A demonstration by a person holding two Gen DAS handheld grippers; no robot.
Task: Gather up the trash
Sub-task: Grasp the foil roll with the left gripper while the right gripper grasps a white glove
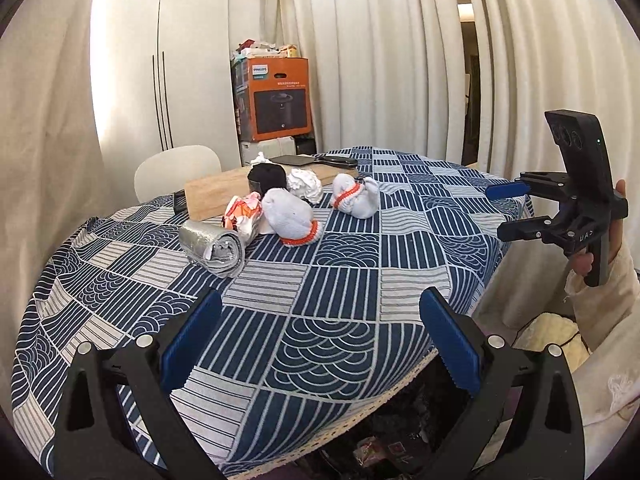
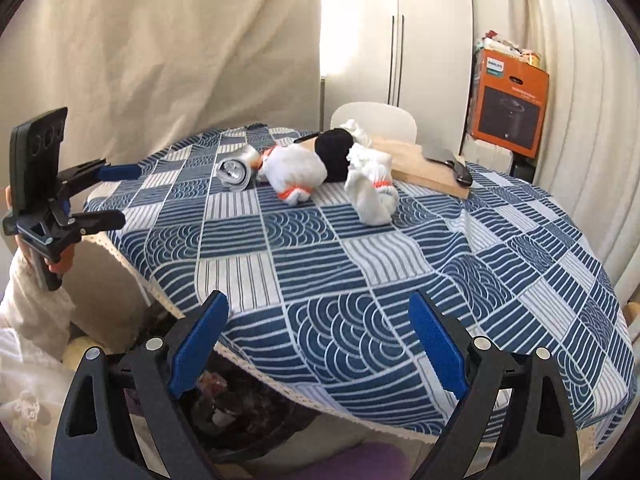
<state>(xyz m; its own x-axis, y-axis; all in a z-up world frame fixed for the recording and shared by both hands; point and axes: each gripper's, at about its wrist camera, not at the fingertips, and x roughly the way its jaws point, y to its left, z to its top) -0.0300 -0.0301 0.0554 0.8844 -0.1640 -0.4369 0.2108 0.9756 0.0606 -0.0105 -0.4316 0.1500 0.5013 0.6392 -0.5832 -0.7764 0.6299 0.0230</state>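
On the blue patterned tablecloth (image 1: 340,280) lies a cluster of items: a rolled silver foil wrapper (image 1: 212,246) (image 2: 236,170), an orange-and-white crumpled wrapper (image 1: 242,212), two white socks with orange bands (image 1: 292,216) (image 1: 356,198) (image 2: 294,172) (image 2: 372,192), a crumpled white tissue (image 1: 306,184) and a black round object (image 1: 266,176) (image 2: 334,152). My left gripper (image 1: 320,344) is open and empty over the table's near edge; it also shows in the right wrist view (image 2: 118,196). My right gripper (image 2: 320,344) is open and empty, seen at the table's right side (image 1: 504,210).
A wooden cutting board (image 1: 224,192) (image 2: 424,168) with a cleaver (image 1: 312,160) (image 2: 448,160) lies behind the cluster. A white chair (image 1: 176,168) stands beyond the table. An orange box (image 1: 280,96) sits in the corner. A dark bin with scraps (image 2: 240,412) stands below the table edge.
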